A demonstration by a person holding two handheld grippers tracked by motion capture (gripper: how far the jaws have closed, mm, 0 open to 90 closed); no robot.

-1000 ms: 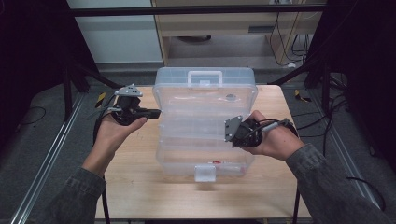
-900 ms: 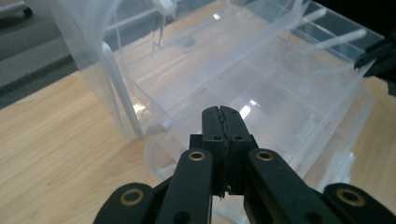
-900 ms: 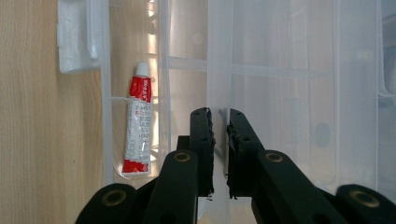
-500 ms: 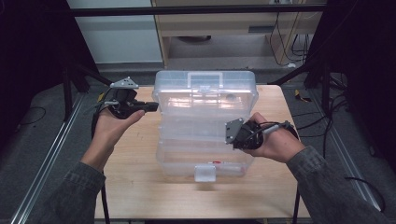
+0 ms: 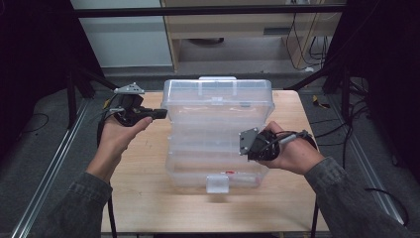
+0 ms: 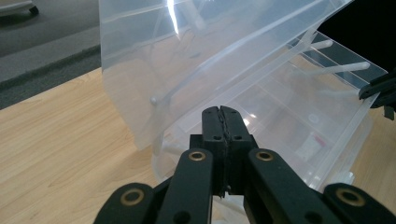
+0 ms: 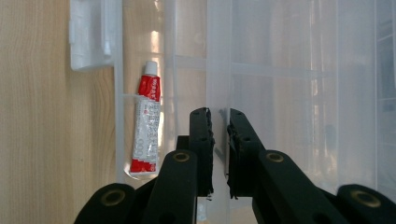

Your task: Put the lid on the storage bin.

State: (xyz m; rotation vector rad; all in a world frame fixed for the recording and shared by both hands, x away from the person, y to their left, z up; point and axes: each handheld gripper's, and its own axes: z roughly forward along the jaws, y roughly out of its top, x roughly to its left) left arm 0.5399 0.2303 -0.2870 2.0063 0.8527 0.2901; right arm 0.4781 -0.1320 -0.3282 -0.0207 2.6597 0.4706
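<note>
Reading the tube [image 7: 145, 126]: red and white, print too small to make out. It lies in the near compartment of the clear plastic box [image 5: 218, 144], mid-table [image 5: 148, 198], lid [image 5: 218, 101] raised toward the far edge. Right gripper [image 7: 218, 116] is clamped on the box's right rim, tube just beside it. Left gripper [image 6: 223, 114], jaws together, sits at the lid's left edge; contact unclear. Box contents blurred through plastic.

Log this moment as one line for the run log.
left gripper: shut, beside raised lid | right gripper: shut on clear box wall | tube: lying inside box
</note>
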